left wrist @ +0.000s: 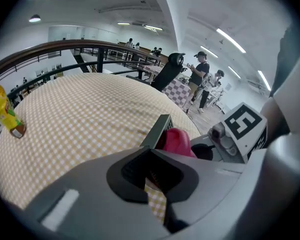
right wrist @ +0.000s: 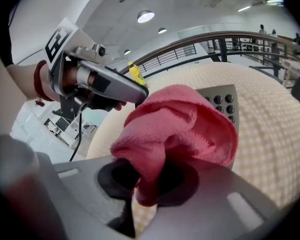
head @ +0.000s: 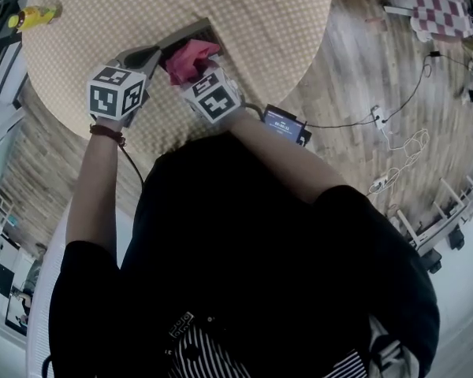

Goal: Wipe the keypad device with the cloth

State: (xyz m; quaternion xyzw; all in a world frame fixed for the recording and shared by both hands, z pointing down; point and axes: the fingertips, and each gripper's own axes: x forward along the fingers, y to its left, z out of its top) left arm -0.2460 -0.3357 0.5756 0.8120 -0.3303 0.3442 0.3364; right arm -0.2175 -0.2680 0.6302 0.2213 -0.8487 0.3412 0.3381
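Largely, cloth [right wrist: 180, 129] held by right tongs [right wrist: 140, 184] covers the keypad device [right wrist: 224, 100].

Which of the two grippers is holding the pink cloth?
The right gripper: its jaws pinch the pink cloth over the keypad device, while the left gripper grips the device's edge instead.

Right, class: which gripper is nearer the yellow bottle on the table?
Left. The left gripper, gripping the keypad device, lies between the yellow bottle and the right gripper, which holds the pink cloth farther away.
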